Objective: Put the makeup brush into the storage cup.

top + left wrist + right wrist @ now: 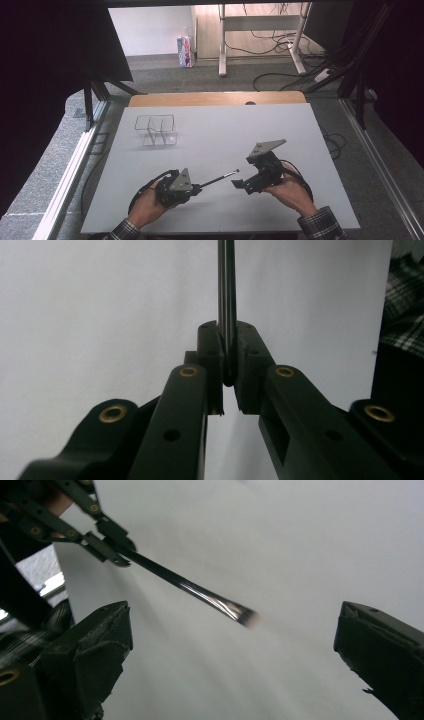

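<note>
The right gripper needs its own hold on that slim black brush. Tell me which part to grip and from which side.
Grip the bare black handle of the brush between the bristle tip and the left gripper, which is shut on the far end. The right gripper stands open beside the tip; bring it in sideways so its pads close across the shaft, clear of the bristles.

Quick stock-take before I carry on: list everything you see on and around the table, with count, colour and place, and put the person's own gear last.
Thin black brush with a pale tip: one, black, held at its handle end, tip toward the right gripper.
Clear plastic divided organiser: one, transparent, far left of the table.
White table top: one, white, wooden strip along its far edge.
Patterned carton: one, pink and blue, on the floor beyond.
White desk frame: one, background, cables beneath.
Left gripper: one, black, shut on the brush.
Right gripper: one, black, jaws wide apart, nothing between the pads.
Hands: two, plaid cuffs, near edge.
</note>
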Demonstrator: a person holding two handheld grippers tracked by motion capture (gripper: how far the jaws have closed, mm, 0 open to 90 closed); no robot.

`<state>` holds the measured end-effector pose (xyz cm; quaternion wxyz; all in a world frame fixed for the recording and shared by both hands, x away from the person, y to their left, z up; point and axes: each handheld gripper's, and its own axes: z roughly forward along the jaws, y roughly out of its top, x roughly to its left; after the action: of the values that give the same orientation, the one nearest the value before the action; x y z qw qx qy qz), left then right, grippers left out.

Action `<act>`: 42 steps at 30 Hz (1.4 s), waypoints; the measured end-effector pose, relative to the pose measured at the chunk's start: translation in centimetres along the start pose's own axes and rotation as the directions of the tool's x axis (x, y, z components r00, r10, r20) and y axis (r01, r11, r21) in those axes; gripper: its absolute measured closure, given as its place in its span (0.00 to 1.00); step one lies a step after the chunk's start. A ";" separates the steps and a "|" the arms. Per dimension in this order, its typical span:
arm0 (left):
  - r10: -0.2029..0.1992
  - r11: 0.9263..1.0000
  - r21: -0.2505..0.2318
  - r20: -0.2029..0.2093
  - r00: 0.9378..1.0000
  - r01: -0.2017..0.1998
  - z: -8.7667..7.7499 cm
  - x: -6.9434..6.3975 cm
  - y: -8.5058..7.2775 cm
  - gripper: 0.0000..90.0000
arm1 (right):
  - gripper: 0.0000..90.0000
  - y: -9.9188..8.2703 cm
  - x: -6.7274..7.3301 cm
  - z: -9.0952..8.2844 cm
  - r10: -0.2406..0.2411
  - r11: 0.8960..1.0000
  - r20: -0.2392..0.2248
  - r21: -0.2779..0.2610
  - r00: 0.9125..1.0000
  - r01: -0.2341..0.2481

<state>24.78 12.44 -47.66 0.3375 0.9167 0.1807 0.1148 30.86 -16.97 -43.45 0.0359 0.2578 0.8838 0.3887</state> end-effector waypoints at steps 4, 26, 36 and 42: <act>-0.067 0.997 -0.043 0.023 0.997 0.068 -0.4 0.3 -0.5 0.93 | 0.01 -0.3 -0.4 -0.6 0.023 0.998 0.026 -0.057 0.999 -0.022; -0.377 0.880 -0.240 0.174 0.910 0.410 -1.3 0.9 -2.3 0.93 | 0.01 -1.3 -0.9 0.4 0.207 0.955 -0.116 -0.192 0.972 -0.226; -0.385 0.850 -0.272 0.263 0.885 0.451 -0.2 0.2 -1.8 0.93 | 0.29 -1.0 -0.7 0.5 0.290 0.894 -0.281 -0.263 0.915 -0.364; -0.369 0.851 -0.286 0.274 0.888 0.441 0.1 -0.2 -1.4 0.93 | 0.50 -1.0 -0.9 0.7 0.304 0.870 -0.361 -0.271 0.882 -0.411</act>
<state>24.28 13.24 -48.70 0.5245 0.7919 0.3115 -0.0268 31.43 -17.55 -44.74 -0.1314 0.3451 0.7340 0.5700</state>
